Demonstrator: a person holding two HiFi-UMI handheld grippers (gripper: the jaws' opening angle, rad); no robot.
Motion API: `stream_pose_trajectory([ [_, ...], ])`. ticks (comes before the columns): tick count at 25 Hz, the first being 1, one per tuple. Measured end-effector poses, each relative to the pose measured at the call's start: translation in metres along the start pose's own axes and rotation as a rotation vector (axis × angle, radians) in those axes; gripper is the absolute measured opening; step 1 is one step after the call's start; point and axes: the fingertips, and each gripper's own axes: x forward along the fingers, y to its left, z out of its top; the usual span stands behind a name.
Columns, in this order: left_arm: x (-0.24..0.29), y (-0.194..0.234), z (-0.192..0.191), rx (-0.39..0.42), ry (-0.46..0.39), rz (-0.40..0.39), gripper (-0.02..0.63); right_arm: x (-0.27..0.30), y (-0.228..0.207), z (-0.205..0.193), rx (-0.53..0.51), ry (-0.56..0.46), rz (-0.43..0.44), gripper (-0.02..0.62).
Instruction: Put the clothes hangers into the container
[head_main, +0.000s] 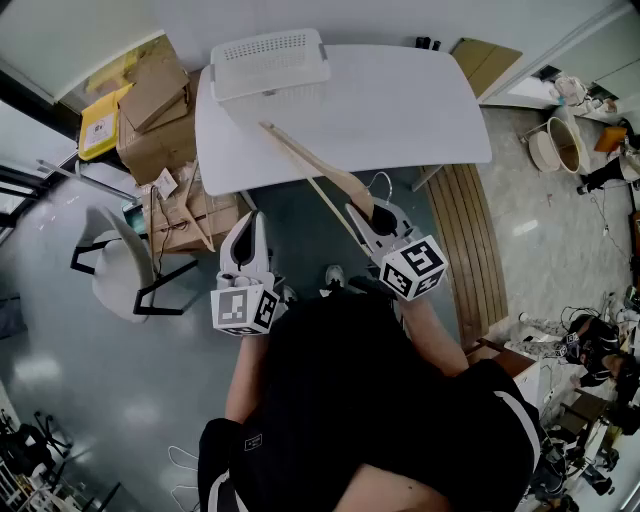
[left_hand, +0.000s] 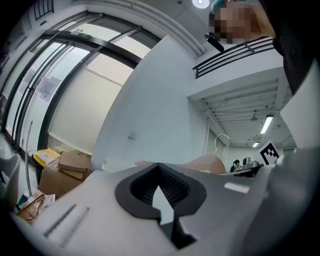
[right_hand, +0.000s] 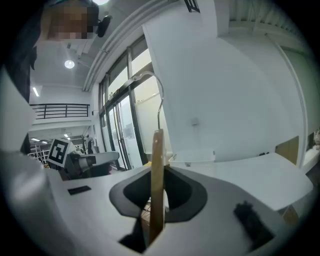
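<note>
A white slotted container (head_main: 270, 62) stands at the far left of the white table (head_main: 400, 110). My right gripper (head_main: 372, 222) is shut on a wooden clothes hanger (head_main: 315, 165), which slants up-left from the jaws over the table's near edge, its tip close to the container. In the right gripper view the hanger (right_hand: 158, 165) stands edge-on between the pads of that gripper (right_hand: 157, 192), with its metal hook (right_hand: 152, 80) above. My left gripper (head_main: 247, 243) hangs below the table's edge, shut and empty (left_hand: 162, 192). Its view shows the hanger (left_hand: 207, 162) to the right.
Cardboard boxes (head_main: 155, 115) and a yellow packet (head_main: 100, 122) are stacked left of the table. A white chair (head_main: 120, 270) stands on the floor at left, a wooden slatted panel (head_main: 480, 240) lies at right. Wire hangers (head_main: 185, 470) lie on the floor at bottom left.
</note>
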Motion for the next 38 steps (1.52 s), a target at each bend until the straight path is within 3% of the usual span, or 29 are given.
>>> stream_pose_trajectory([
  [19,0.0,-0.009,-0.007,0.009,0.008,0.018,0.003,-0.01,-0.007,-0.005,0.007,-0.01,-0.021,0.058],
  [28,0.006,-0.022,-0.013,0.031,0.015,0.064,0.003,-0.025,-0.031,-0.008,0.039,-0.025,-0.044,0.058],
  [38,0.039,-0.047,-0.023,0.057,0.017,0.128,0.003,-0.032,-0.069,-0.01,0.025,-0.012,-0.001,0.058],
])
